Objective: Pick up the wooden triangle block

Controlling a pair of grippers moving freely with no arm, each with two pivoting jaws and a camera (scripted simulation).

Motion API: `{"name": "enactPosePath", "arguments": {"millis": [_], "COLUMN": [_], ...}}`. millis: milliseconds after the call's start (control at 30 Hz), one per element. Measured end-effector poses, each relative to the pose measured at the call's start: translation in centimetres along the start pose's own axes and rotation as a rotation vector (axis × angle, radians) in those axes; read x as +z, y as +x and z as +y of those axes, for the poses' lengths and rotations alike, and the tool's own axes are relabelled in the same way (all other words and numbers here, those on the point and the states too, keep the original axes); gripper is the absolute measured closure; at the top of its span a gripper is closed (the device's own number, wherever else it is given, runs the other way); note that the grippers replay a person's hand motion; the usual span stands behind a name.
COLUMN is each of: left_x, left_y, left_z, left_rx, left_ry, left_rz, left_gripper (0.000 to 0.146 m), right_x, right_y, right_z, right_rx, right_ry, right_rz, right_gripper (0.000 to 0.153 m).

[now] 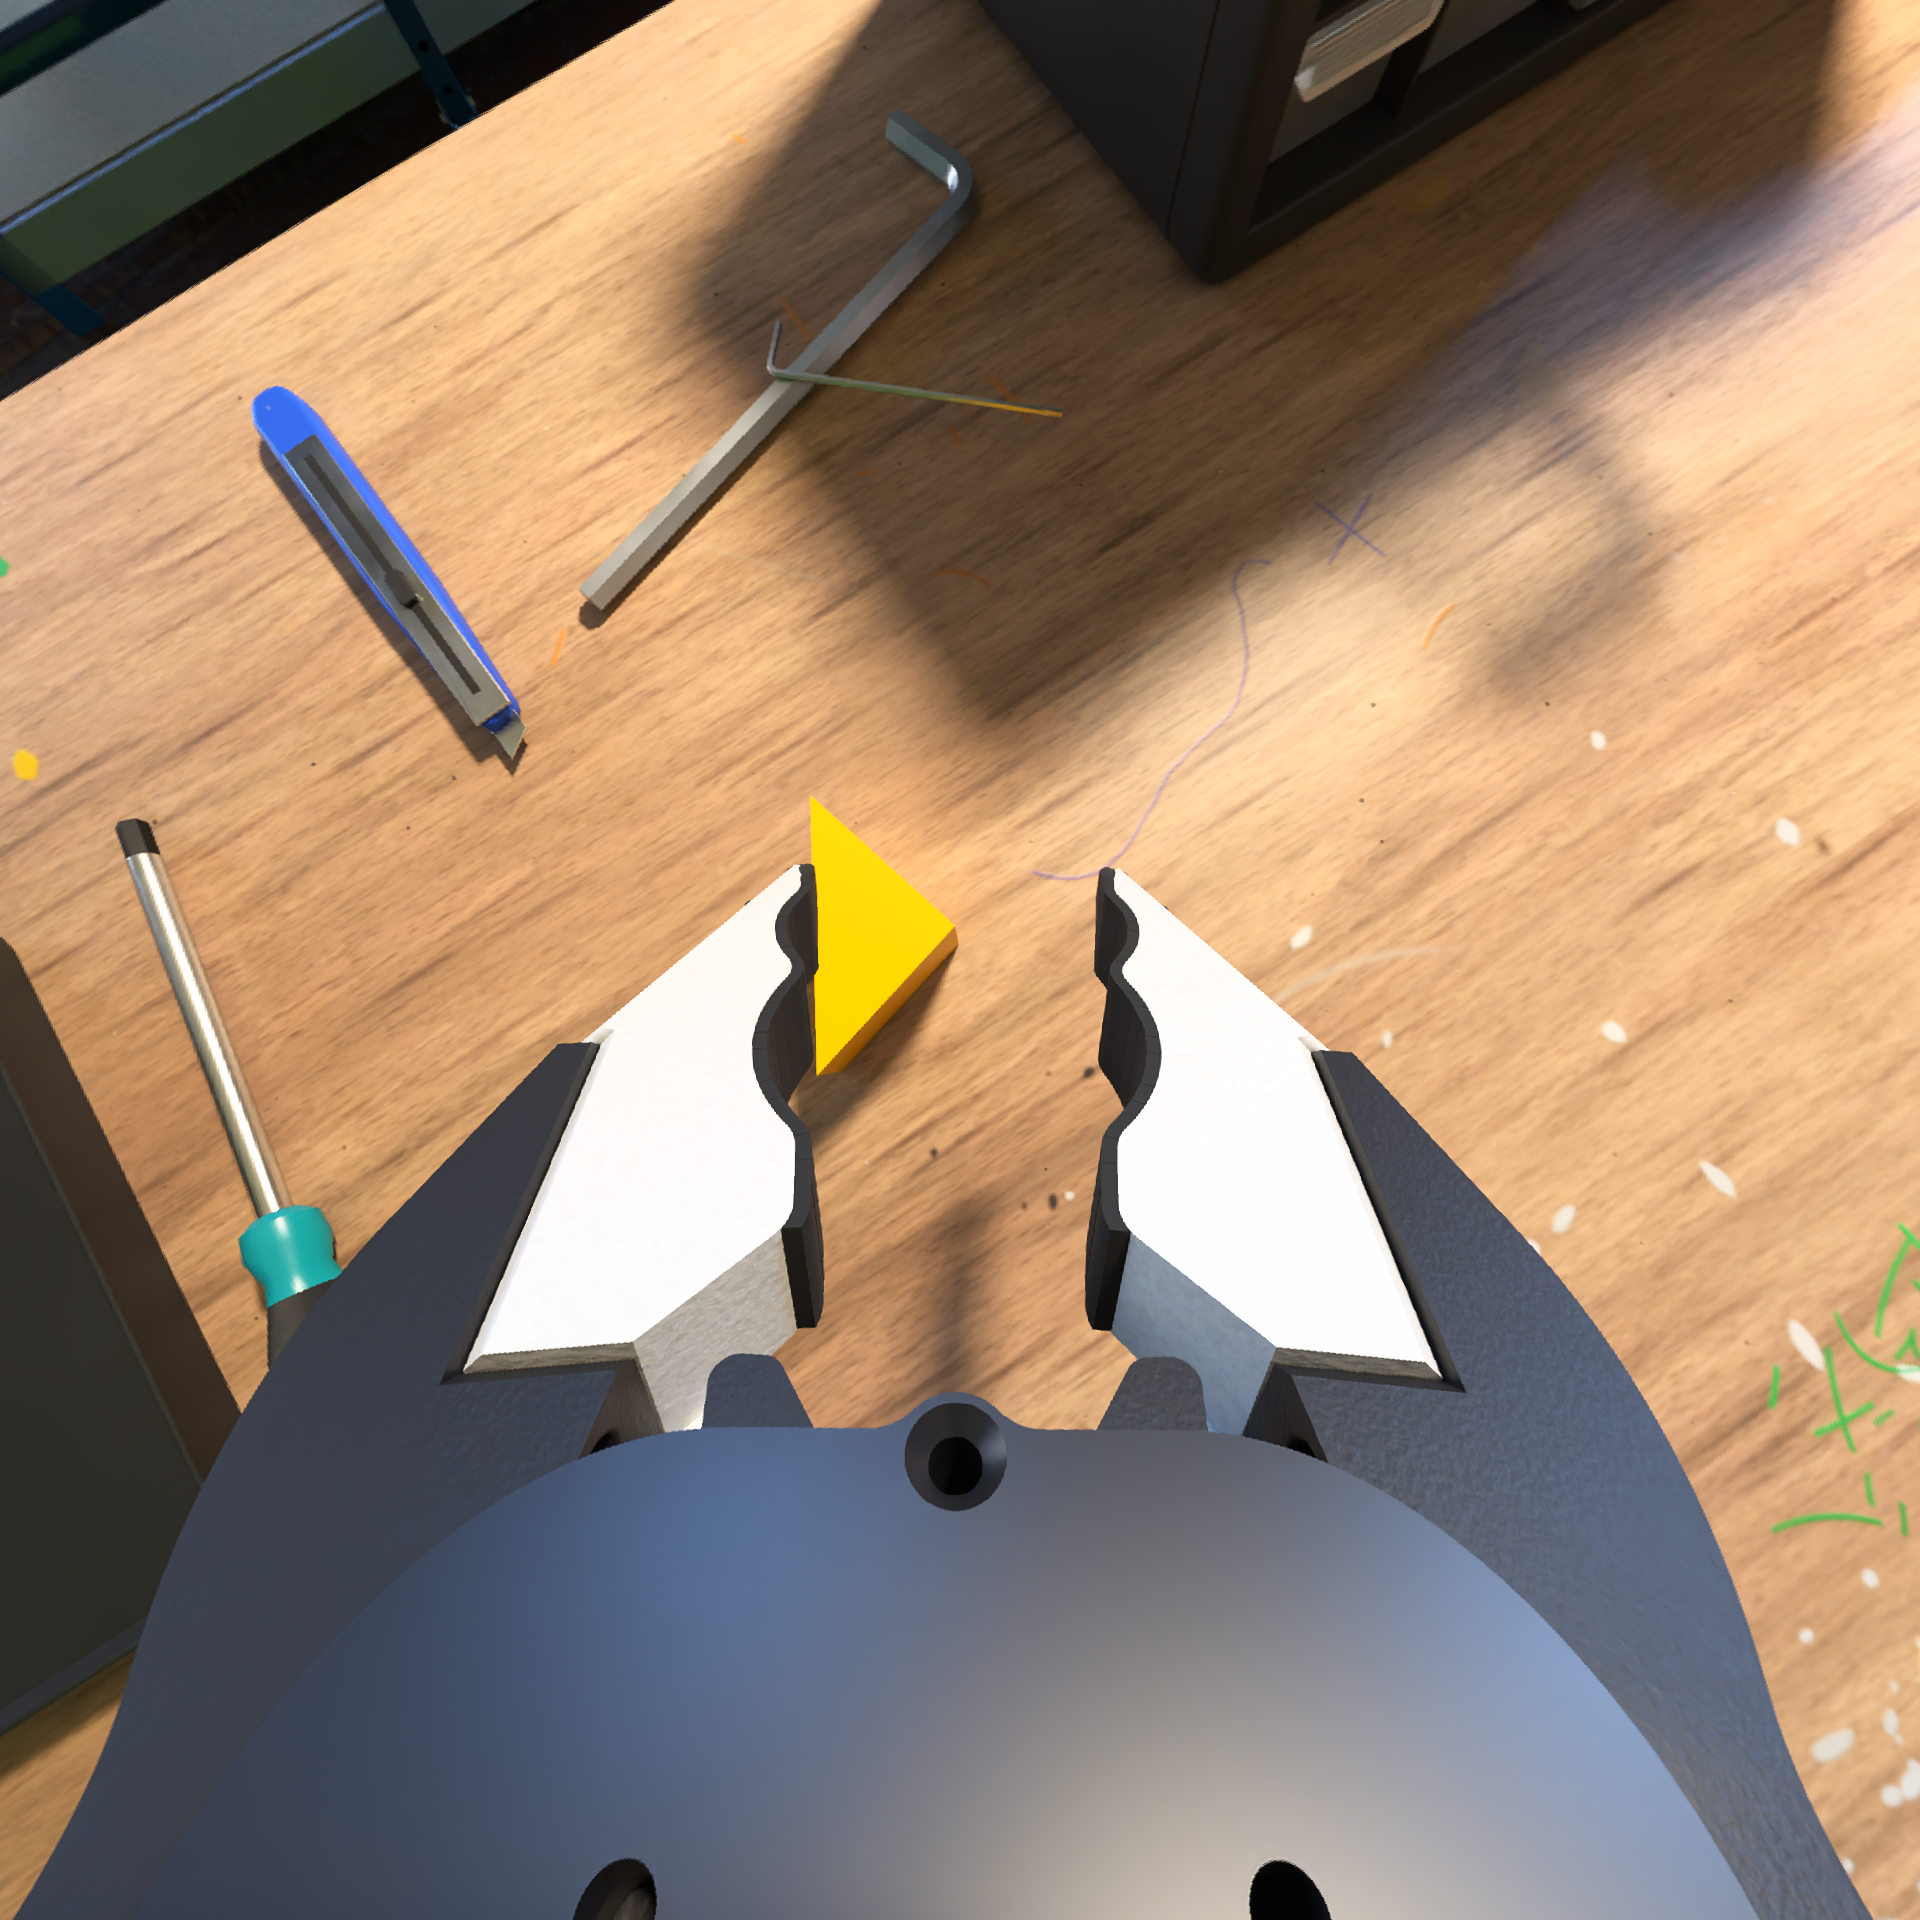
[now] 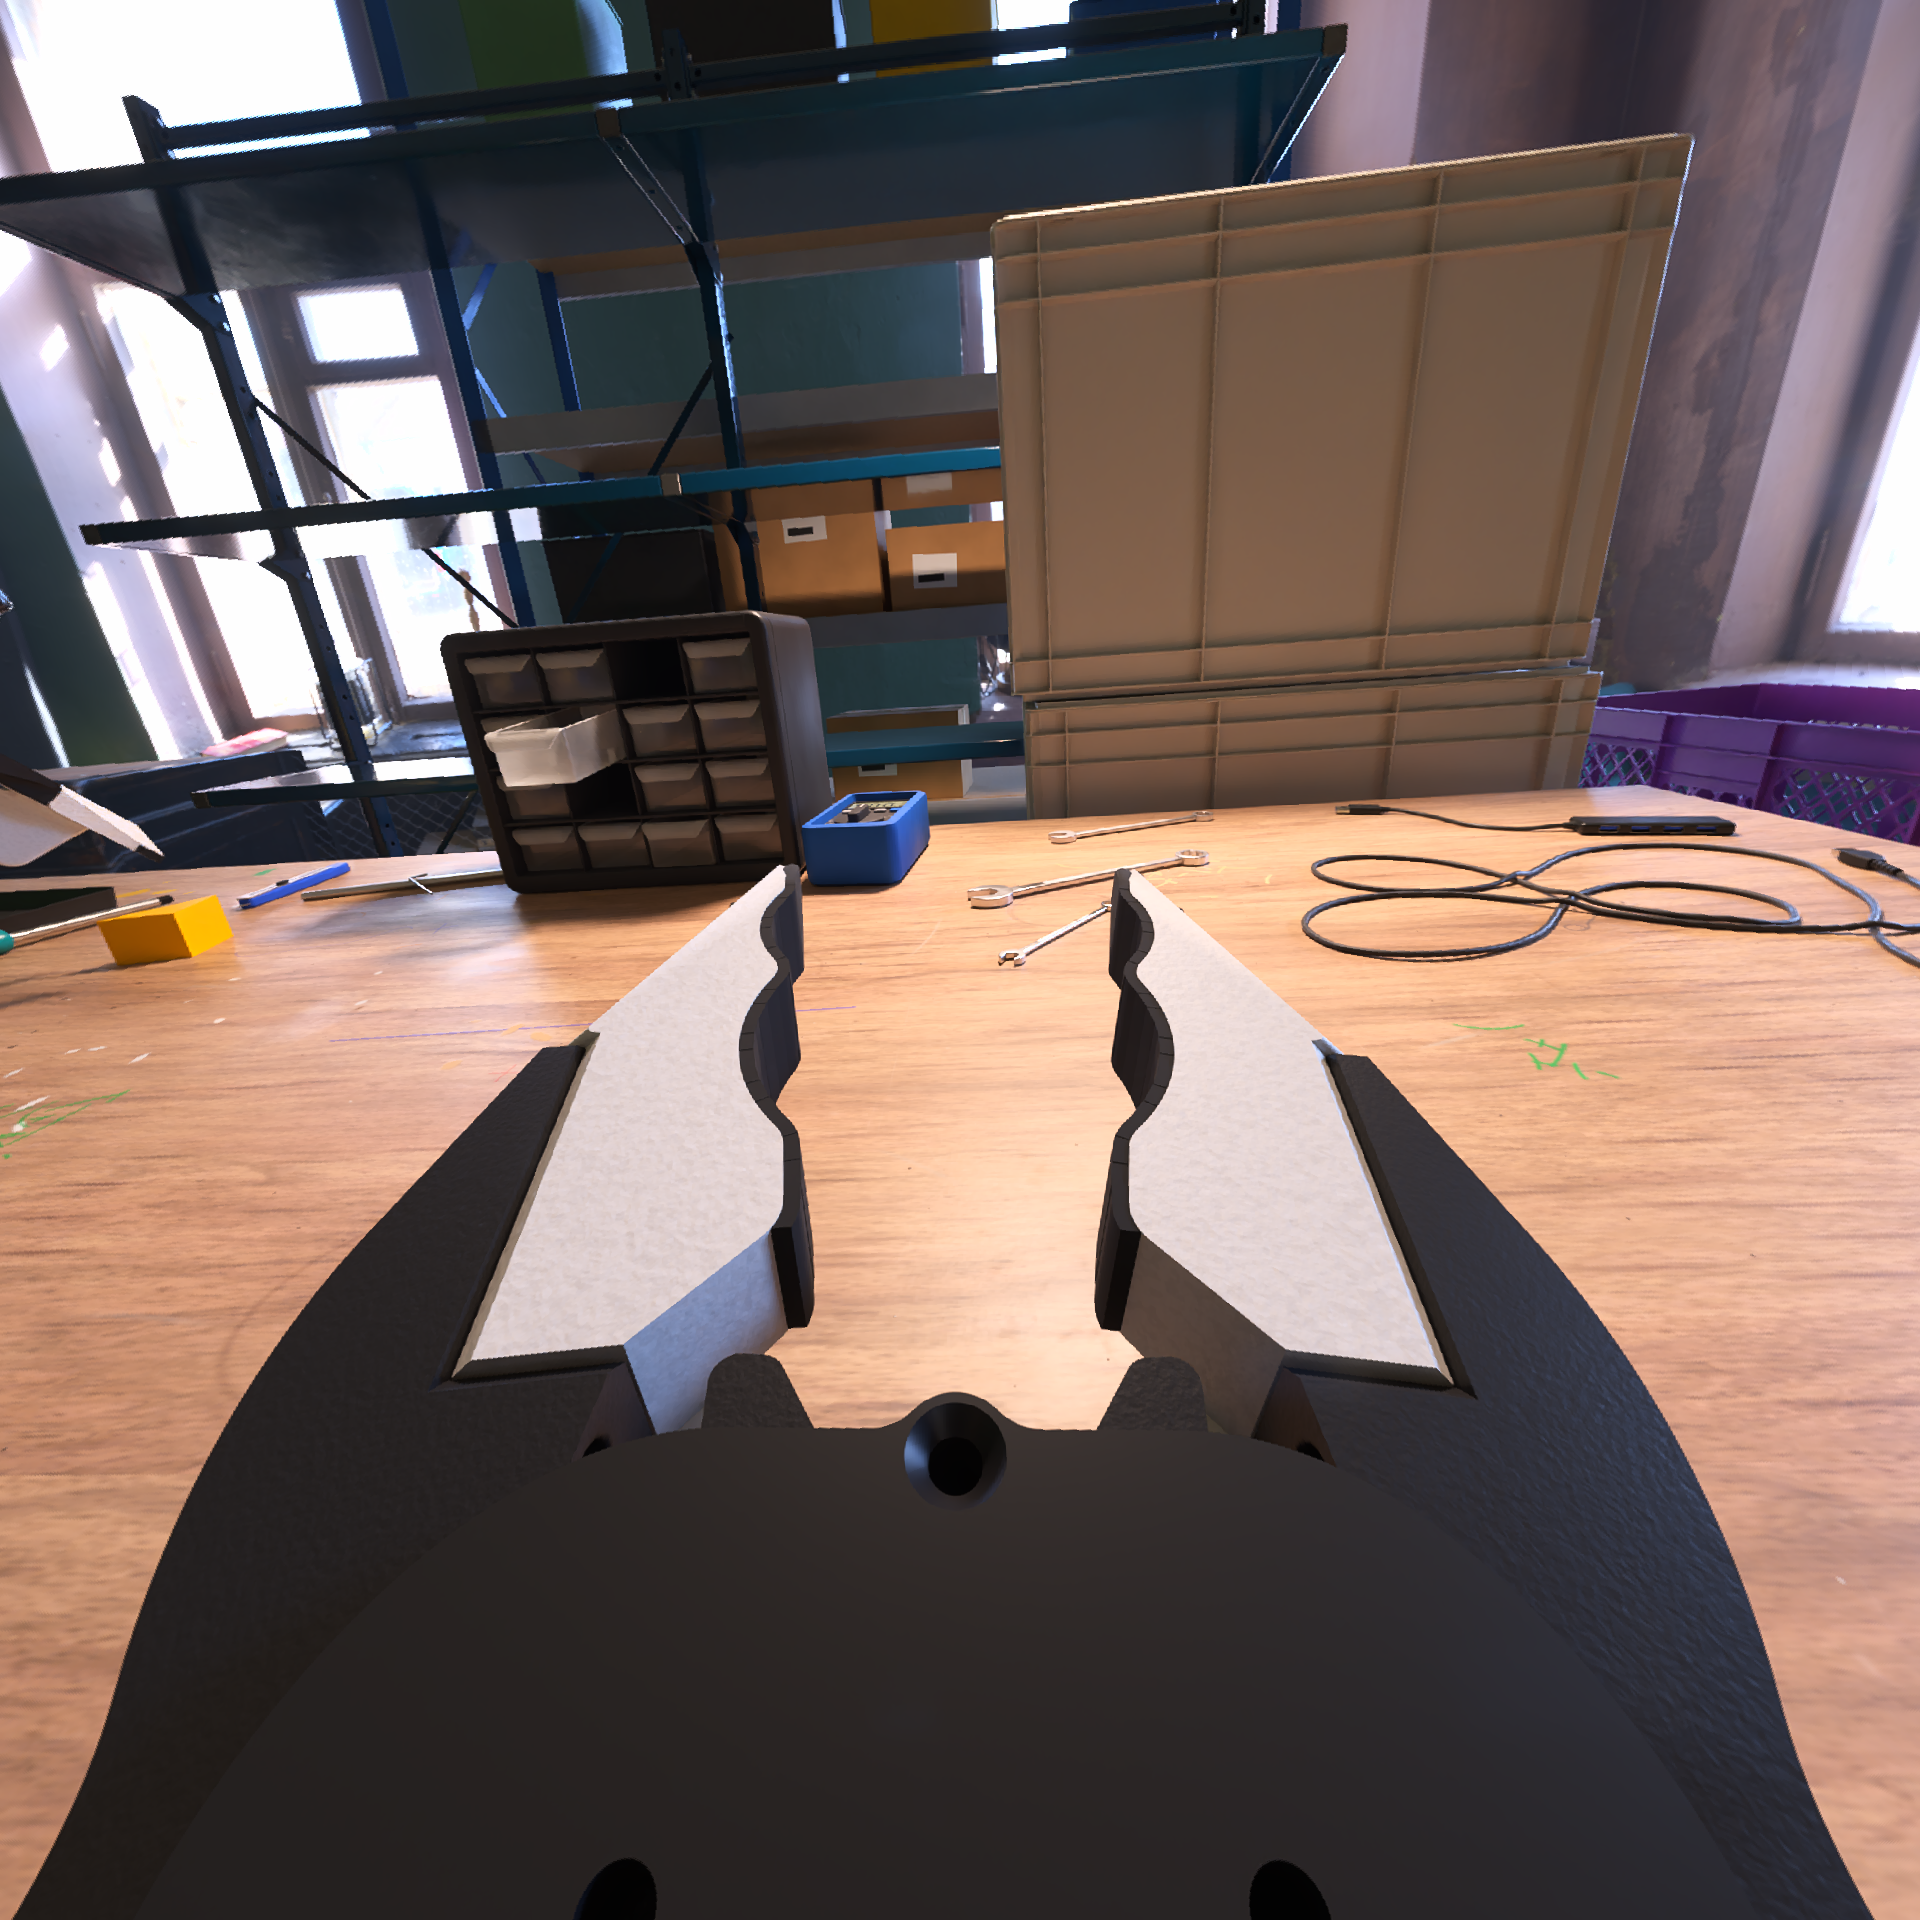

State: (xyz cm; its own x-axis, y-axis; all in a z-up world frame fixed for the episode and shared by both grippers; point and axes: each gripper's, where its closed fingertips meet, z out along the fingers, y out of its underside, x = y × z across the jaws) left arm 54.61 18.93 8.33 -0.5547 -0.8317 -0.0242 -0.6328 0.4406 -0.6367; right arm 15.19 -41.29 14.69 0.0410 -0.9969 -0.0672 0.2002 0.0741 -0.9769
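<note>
While the left gripper (image 1: 954, 878) is being held over the table (image 1: 1351, 831), jaws apart, the block (image 1: 873, 935) is being framed between them, hard against the left finger (image 1: 675, 1122), so closing should need recentring. The right gripper (image 2: 956, 883), also spread and empty, is being kept well aside.

Dark hand-held gripper (image 1: 954, 883), white fingers (image 1: 665, 1143)
</note>
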Motion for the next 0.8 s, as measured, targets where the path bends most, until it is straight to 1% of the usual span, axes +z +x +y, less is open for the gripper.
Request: {"name": "enactPosePath", "arguments": {"millis": [167, 300, 667, 800], "left_x": [0.2, 0.0, 1.1, 2.6], "left_y": [-0.5, 0.0, -0.9, -1.6], "left_z": [-0.1, -0.3, 0.4, 1.7], "left_rx": [-0.031, -0.049, -0.076, -0.065], "left_ry": [0.024, 0.038, 0.004, -0.070], "left_rz": [-0.005, 0.057, 0.027, -0.017], "left_gripper": [0.092, 0.092, 0.094, 0.093], "right_x": [0.0, 0.0, -0.1, -0.1], "right_y": [0.0, 0.0, 0.1, 0.1], "right_z": [0.0, 0.0, 0.0, 0.1], "right_rx": [-0.003, -0.004, -0.012, -0.014], "right_ry": [-0.002, -0.002, 0.000, -0.007], "right_rz": [0.000, 0.005, 0.017, 0.017], "right_gripper": [0.093, 0.093, 0.093, 0.093]}}
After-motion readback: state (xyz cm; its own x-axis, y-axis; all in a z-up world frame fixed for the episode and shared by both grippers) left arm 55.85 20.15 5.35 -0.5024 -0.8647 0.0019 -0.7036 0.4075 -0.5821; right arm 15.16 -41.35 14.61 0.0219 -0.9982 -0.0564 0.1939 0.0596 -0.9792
